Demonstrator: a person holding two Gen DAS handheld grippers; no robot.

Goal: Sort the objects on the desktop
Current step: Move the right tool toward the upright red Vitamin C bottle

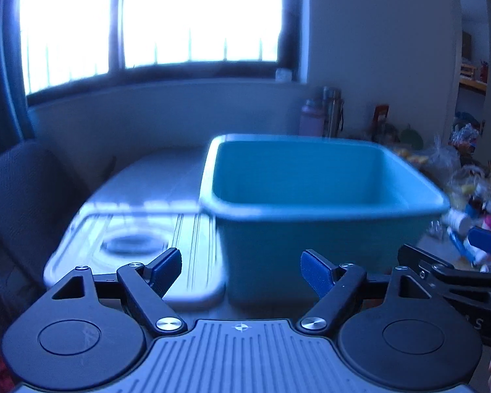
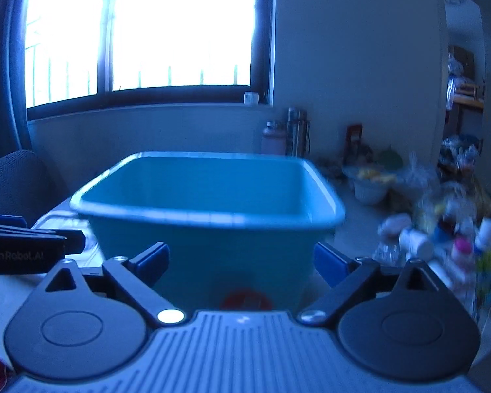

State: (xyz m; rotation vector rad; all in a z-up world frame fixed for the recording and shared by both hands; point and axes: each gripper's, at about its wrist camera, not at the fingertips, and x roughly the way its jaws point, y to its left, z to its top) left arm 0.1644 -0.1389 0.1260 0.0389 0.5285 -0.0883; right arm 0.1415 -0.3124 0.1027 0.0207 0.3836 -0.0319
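Note:
A teal plastic tub (image 1: 324,208) stands on the table just ahead of both grippers; in the right wrist view the teal tub (image 2: 209,216) fills the middle. My left gripper (image 1: 241,270) is open, its blue pads apart with nothing between them, in front of the tub's near left corner. My right gripper (image 2: 242,262) is open wide and empty, facing the tub's near wall. A jumble of small bottles and tubes (image 2: 448,239) lies to the right of the tub, blurred. A reddish thing (image 2: 245,299) shows low at the tub's foot; I cannot tell what it is.
A clear flat lid or tray (image 1: 137,249) lies left of the tub. A dark chair back (image 1: 26,190) stands at far left. Flasks (image 2: 288,134), bags and a white bowl (image 2: 370,190) crowd the back right. The other gripper (image 2: 26,245) shows at the left edge.

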